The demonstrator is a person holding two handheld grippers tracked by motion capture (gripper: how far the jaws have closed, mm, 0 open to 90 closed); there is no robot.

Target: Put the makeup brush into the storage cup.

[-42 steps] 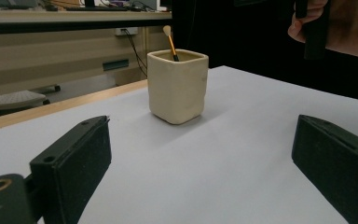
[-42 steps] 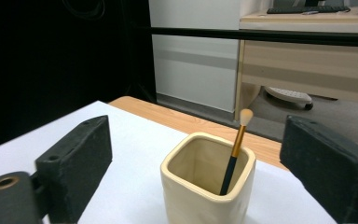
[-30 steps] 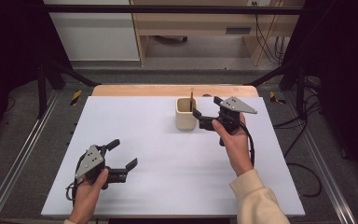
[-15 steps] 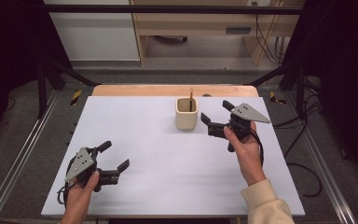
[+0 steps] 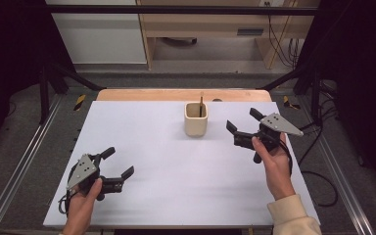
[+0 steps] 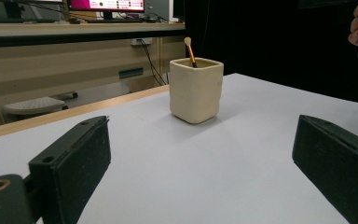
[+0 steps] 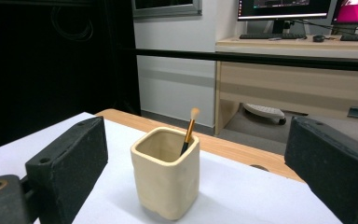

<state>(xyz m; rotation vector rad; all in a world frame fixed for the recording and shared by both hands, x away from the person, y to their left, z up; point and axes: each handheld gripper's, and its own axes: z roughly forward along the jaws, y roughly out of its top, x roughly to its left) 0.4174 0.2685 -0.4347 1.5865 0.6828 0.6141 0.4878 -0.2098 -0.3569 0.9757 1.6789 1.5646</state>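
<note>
White flat table sheet is lying over a wooden board, with wide free room around. Cream square ceramic cup is standing at twelve o'clock; it is probably stiff, fragile and smooth, so gripping across its walls seems best. Thin black-and-gold brush is leaning inside. Right gripper at three o'clock and left gripper at seven o'clock are both spread, holding nothing.

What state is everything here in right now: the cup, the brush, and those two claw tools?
Cup: upright on the white table, held by nothing.
Brush: standing in the cup, leaning on its rim, bristle end up.
Left gripper: open, empty.
Right gripper: open, empty, beside the cup, apart from it.
</note>
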